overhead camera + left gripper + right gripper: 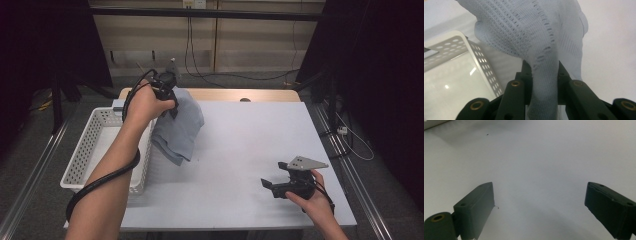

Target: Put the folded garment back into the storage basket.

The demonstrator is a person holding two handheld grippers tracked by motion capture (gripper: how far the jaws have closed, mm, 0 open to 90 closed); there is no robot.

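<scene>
The left gripper (169, 102), clamped on a pale blue knitted cloth (179, 125), holds it hanging just right of the white basket (95, 142), not yet in it, while the right gripper (272, 186) rests with jaws apart, well right of the basket.

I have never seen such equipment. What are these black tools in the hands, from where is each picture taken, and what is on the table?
A person holds a hand tool with two black jaws in each hand. The high view looks down from above; the other two come from cameras riding on each tool. The left gripper is lifted and clamps a light blue knitted cloth, which hangs beside a white perforated basket; its own view shows the cloth pinched between the jaws. The right gripper rests low over the white table, jaws wide apart, holding nothing.
</scene>
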